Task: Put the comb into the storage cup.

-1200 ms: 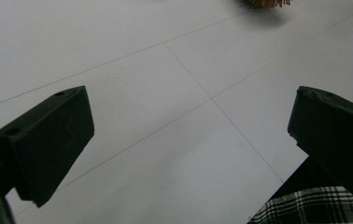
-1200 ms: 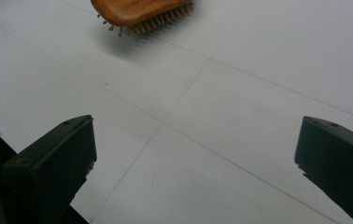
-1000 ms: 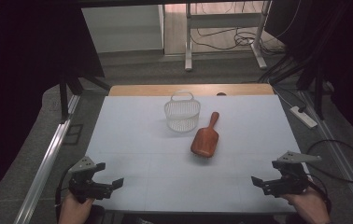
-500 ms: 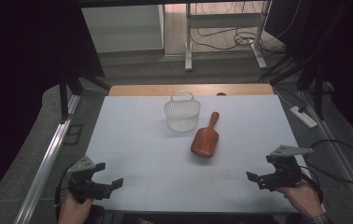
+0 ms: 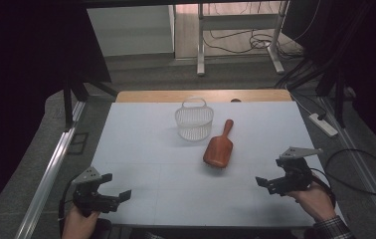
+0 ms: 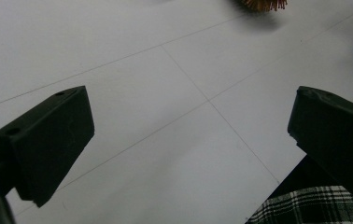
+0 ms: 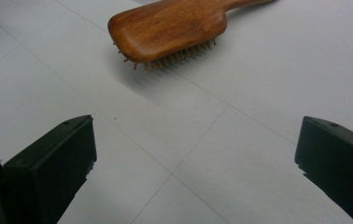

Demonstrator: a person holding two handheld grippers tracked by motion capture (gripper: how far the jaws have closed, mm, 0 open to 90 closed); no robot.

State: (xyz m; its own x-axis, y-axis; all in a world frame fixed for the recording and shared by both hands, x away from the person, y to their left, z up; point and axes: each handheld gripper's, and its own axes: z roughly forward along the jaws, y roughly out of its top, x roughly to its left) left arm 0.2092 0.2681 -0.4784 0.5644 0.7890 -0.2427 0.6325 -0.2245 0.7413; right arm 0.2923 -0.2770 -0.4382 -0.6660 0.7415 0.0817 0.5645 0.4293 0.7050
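the step in hand looks like a reach for the wooden hairbrush (image 5: 219, 148), most likely by the right claw (image 5: 269, 185), which points at it and sits nearer to it than the left claw (image 5: 118, 197) does. the brush lies bristle side down near the middle of the white counter (image 5: 141, 149), handle aimed away toward the far edge, with the white mesh basket (image 5: 194, 121) just beside that handle, to the left of it.

to do this well, i would bring the right claw in low and level, and line the 2 jaws up across the narrow handle or across the sides of the brush head, not along its length. the head is broad and its back is rounded and smooth, so a grip there may slip; the handle looks like the surer hold, though the basket stands close to it and could be nudged. the bristles lift the head a little off the counter, which leaves room for a jaw tip to slide under the edge.

the right claw hovers over the near right part of the counter with its jaws spread wide and nothing between them; the right gripper view shows the brush (image 7: 167, 29) ahead and well apart from the jaws. the left claw sits at the near left corner, also gaping wide and empty, its hand low at the counter's edge, pointing across the counter toward the right.
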